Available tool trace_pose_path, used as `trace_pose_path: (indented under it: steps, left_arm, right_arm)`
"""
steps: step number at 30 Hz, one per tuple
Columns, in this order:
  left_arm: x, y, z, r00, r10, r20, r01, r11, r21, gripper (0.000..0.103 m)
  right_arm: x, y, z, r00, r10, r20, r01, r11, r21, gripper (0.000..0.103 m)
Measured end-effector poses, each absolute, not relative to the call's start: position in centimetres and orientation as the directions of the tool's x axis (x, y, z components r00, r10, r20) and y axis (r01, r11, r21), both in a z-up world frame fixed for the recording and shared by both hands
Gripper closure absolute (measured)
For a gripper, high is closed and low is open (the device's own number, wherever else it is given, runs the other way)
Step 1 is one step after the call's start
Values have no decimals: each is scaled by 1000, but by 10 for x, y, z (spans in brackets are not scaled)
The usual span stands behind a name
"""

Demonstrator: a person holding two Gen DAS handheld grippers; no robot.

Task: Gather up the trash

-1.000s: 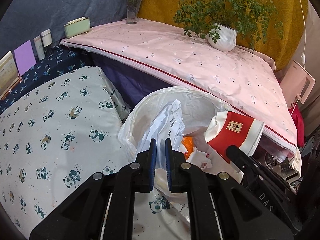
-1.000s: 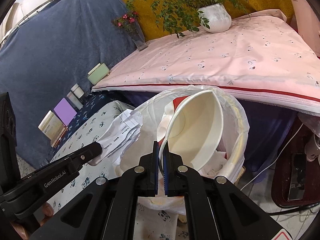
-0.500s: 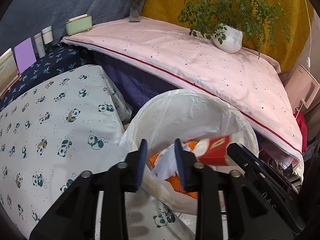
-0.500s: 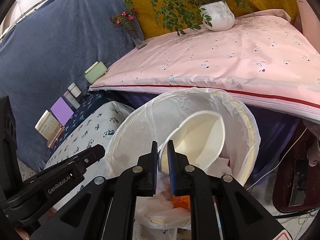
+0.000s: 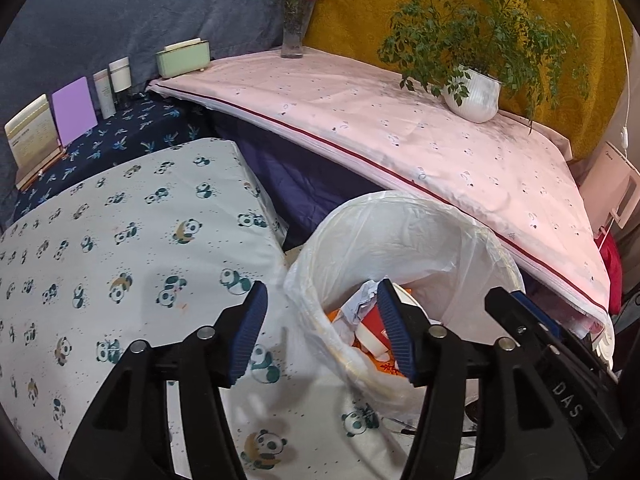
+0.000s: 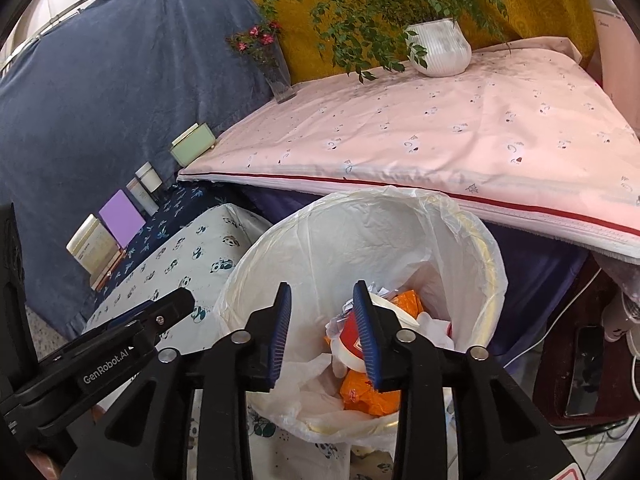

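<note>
The bin (image 6: 476, 240), lined with a white plastic bag (image 6: 320, 248), stands open; inside lie a tipped red-and-white cup (image 6: 350, 338), crumpled paper (image 5: 362, 302) and orange wrappers (image 6: 368, 394).

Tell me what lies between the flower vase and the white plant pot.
Only bare pink cloth lies between the flower vase and white plant pot; the right wrist view shows it.

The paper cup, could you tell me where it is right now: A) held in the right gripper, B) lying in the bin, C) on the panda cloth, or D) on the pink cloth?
B: the paper cup lies among the trash inside the bin, and the right gripper is open and empty above it.
</note>
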State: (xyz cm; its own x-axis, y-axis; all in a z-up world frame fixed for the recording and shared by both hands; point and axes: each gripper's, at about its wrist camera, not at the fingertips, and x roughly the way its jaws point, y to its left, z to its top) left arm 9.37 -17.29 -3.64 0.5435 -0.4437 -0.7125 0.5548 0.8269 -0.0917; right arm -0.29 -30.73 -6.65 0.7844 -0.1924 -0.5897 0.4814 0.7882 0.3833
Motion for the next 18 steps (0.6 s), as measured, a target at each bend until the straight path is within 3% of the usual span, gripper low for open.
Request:
trace_pose_path:
  steps: [11,18]
  left_arm:
    - [78,-140,-37,573,-401,-715,515,854,-66,32]
    - [68,-126,-45,578,-371,-727,494,868,-50,25]
  right_arm:
    - [-22,-290,-59,759,-192,-622,477,813,333,56]
    - [-32,-275,-53,745,-230,-625,484,833,270,37]
